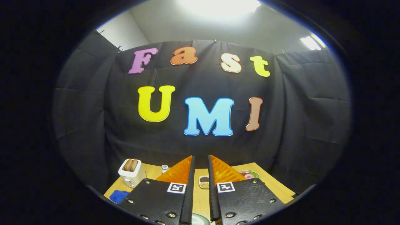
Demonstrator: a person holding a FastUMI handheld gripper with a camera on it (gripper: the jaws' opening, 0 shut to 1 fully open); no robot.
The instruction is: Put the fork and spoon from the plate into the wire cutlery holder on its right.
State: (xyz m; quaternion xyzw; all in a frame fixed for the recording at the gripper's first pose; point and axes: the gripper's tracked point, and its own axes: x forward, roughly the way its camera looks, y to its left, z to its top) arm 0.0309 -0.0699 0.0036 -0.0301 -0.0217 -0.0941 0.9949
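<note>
My gripper [201, 162], fingers a narrow gap apart and gripping nothing, hangs above the wooden table [272, 184]. The pale round plate's [200, 219] rim shows between the finger bases; a white toaster [132, 172] stands beyond-left.

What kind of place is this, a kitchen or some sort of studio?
Probably a staged booth set up like a kitchen: a wooden table against a black cloth wall, with a toaster holding toast. The gripper has nothing between its fingers.
</note>
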